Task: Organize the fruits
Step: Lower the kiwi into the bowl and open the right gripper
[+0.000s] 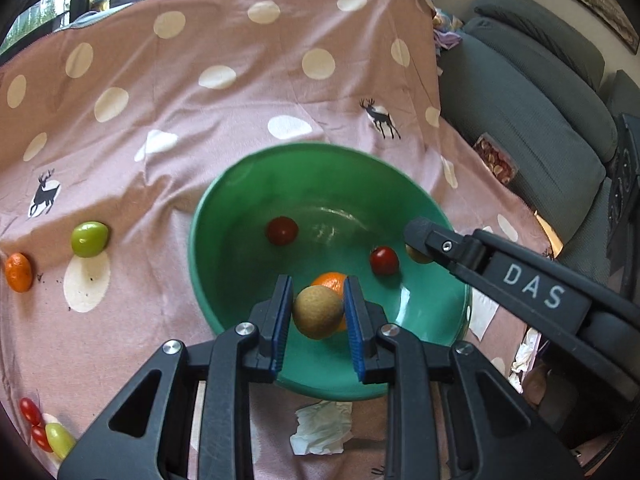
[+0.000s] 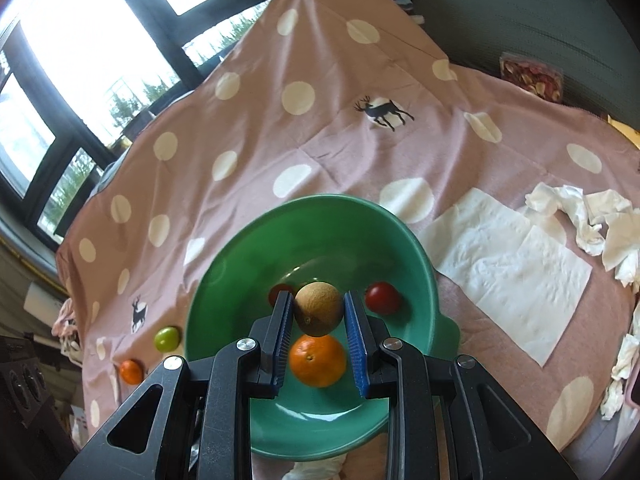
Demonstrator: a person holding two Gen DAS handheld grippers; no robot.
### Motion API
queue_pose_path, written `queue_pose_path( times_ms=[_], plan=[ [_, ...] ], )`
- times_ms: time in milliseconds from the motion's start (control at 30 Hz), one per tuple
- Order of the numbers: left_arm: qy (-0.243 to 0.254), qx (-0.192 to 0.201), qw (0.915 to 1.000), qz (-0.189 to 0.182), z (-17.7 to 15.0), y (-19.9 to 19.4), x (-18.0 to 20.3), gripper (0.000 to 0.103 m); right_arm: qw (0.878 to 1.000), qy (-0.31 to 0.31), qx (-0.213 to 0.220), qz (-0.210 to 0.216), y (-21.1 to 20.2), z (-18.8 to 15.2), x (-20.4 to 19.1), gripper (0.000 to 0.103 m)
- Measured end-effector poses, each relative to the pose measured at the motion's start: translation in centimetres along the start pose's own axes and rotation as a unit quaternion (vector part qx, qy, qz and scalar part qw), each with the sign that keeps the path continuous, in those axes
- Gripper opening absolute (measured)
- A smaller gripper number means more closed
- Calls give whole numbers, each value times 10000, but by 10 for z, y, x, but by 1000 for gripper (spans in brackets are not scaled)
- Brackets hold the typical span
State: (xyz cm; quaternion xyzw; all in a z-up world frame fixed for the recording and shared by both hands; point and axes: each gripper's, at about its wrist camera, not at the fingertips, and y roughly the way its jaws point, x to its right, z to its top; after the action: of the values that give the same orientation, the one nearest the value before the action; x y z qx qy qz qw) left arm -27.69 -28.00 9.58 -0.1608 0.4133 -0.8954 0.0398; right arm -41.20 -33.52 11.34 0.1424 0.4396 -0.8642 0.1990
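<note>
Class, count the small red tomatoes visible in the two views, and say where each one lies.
4. Two lie inside the green plastic bowl: one near its centre, one toward its right side. Two more sit together on the pink spotted cloth, lower left. Others may be hidden.

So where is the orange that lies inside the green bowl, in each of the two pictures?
Left wrist view: the orange is low centre, mostly hidden behind a held brown fruit.
Right wrist view: the orange is low centre, in plain sight between the fingers.
Shared landmark: the green bowl.
</note>
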Motion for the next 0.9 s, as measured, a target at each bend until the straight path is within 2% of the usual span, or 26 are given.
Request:
queue_pose_path(
  times_ms=[400,900],
  plan=[
    [-64,-254,9997,16,-1,18,0,26,9996,124,-223,-105,13,2,11,28],
    [-164,-295,9994,41,-2,24,-4,26,9987,80,-340,-364,21,2,11,28]
  ],
)
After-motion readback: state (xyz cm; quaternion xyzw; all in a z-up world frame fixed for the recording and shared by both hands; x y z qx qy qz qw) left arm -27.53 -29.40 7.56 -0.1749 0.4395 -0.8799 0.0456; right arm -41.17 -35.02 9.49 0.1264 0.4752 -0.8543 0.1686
